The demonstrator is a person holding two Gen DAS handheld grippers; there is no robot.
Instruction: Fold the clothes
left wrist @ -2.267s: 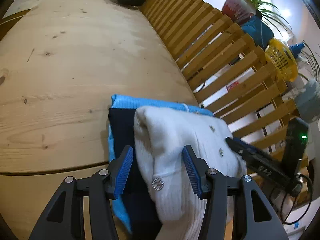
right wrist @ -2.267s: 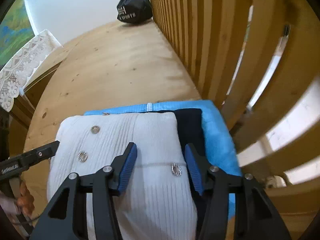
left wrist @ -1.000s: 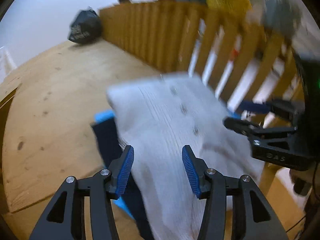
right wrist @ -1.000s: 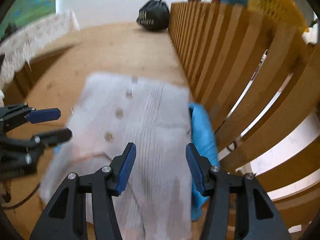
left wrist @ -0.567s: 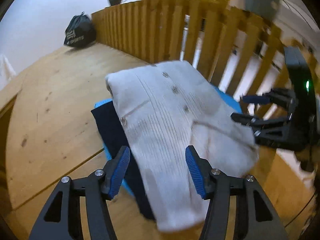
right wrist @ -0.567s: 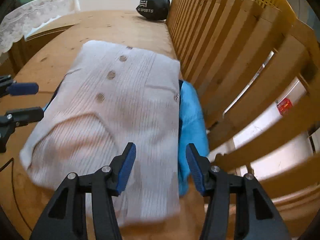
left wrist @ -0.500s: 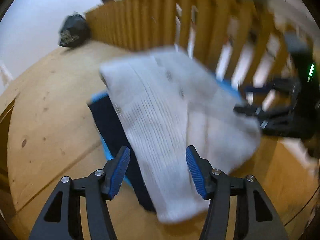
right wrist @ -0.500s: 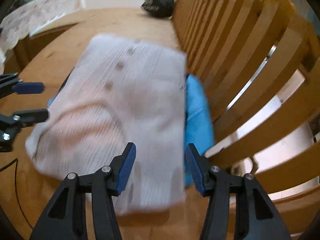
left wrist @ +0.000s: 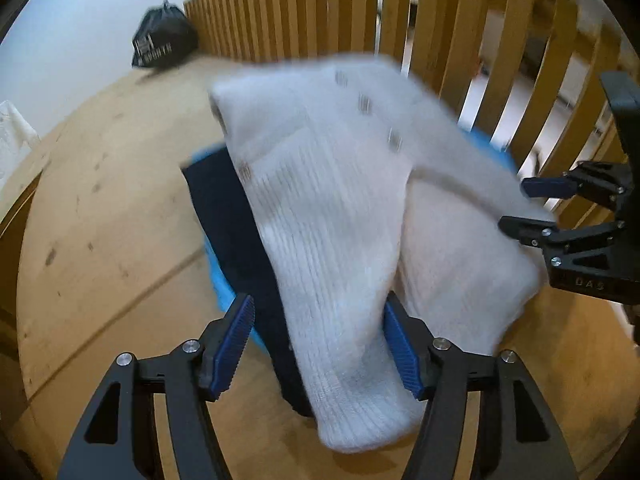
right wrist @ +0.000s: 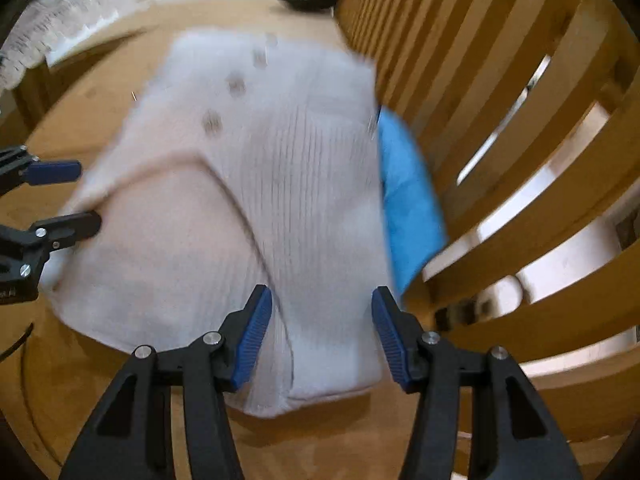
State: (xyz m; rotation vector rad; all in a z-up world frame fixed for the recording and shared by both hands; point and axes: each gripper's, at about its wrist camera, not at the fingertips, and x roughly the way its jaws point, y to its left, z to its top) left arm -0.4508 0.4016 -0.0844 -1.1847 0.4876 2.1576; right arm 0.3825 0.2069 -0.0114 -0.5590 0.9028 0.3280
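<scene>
A: The white cardigan [left wrist: 340, 208] lay folded atop a navy garment [left wrist: 228, 216] and a blue one [right wrist: 408, 200] on the tabletop [left wrist: 100, 200], filling mid-frame, long axis running away toward the slatted railing [left wrist: 440, 20].

B: And the fingers?

A: Left gripper [left wrist: 320, 344] had just been widening, straddling the cardigan's near end, gripping nothing. Right gripper [right wrist: 322, 336] stood parted over the near edge, equally close. No containers.

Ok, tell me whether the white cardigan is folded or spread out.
Folded: the white cardigan lies as a compact rectangle, one flap doubled over its front, atop the navy garment.
</scene>
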